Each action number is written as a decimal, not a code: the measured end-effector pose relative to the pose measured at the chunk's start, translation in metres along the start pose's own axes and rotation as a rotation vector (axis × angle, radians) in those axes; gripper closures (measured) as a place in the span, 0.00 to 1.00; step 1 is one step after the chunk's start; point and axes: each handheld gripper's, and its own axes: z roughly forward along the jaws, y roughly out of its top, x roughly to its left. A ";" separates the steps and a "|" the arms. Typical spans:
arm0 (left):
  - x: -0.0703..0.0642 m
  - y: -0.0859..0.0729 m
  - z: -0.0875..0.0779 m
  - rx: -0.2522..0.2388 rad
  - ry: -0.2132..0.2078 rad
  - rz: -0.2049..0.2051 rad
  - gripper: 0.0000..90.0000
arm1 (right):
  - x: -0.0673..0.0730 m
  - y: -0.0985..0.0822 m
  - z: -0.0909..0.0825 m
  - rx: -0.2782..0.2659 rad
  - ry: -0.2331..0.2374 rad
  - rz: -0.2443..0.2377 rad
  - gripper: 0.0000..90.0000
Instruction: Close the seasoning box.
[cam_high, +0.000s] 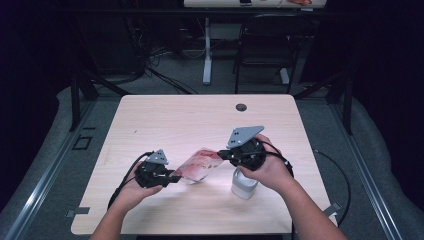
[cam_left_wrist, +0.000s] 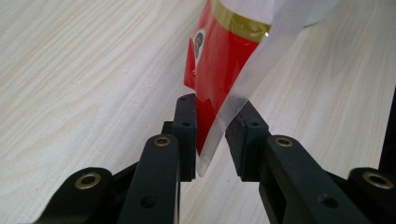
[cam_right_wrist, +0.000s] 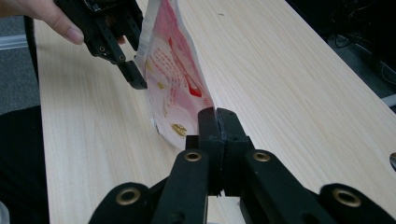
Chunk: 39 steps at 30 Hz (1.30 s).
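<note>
A red and white printed pouch with a clear sealed edge hangs between my two grippers, just above the light wooden table. My left gripper is shut on its near-left edge. In the left gripper view the red film and clear seam sit between the pads of the left gripper. My right gripper is shut on the opposite edge. In the right gripper view its jaws meet on the pouch corner, with the left gripper at the far side.
A white cup-like container stands on the table under my right hand. A round cable hole lies near the far edge. Beyond the table are a black chair, a desk leg and floor cables.
</note>
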 end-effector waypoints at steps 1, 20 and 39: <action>0.000 0.000 0.001 0.001 0.000 0.000 0.82 | 0.000 0.000 0.001 0.000 -0.002 0.000 1.00; 0.001 -0.005 0.018 0.034 0.046 -0.007 0.79 | 0.002 0.006 0.013 0.051 -0.010 -0.026 1.00; 0.002 -0.008 0.003 0.003 0.077 0.006 0.72 | 0.007 0.012 0.014 0.078 -0.007 -0.076 1.00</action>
